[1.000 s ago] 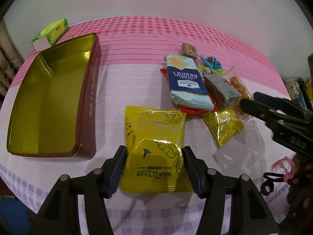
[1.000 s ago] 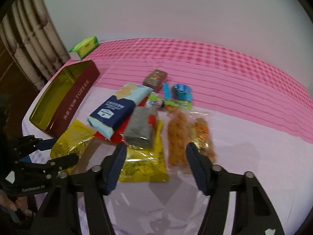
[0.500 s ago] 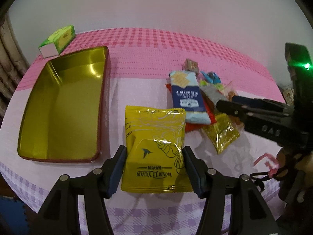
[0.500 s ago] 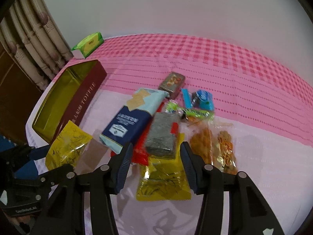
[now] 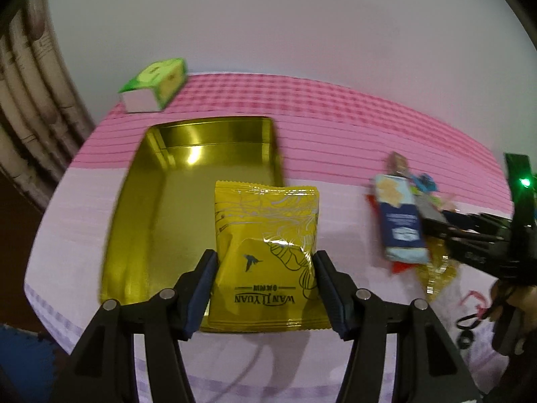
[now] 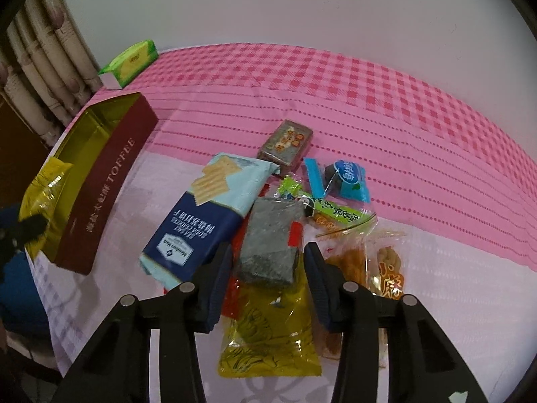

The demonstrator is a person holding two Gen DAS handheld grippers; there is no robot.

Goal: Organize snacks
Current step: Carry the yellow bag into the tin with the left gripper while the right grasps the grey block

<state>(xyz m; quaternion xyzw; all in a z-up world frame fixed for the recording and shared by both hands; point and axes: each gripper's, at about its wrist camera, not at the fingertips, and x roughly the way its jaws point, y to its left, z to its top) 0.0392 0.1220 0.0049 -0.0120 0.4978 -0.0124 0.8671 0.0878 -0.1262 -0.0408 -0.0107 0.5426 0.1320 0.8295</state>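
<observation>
Left wrist: left tongs (image 5: 265, 288) clamp the yellow pouch (image 5: 266, 252) above the gold tin (image 5: 141, 208); clear the near rim before releasing. Right wrist: right tongs (image 6: 268, 280), just closing, straddle the grey packet (image 6: 270, 243) atop the snack pile on the bench (image 6: 436, 302), pads not yet pressing; centre first.

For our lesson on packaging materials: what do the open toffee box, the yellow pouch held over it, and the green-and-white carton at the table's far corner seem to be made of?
Toffee box: probably tin-plated metal; its gold inside mirrors the light, and the outside looks dark red.
Yellow pouch: likely glossy plastic film, with crimped edges and sharp glints.
Green-and-white carton: apparently printed cardboard, matte with crisp folded edges.
</observation>
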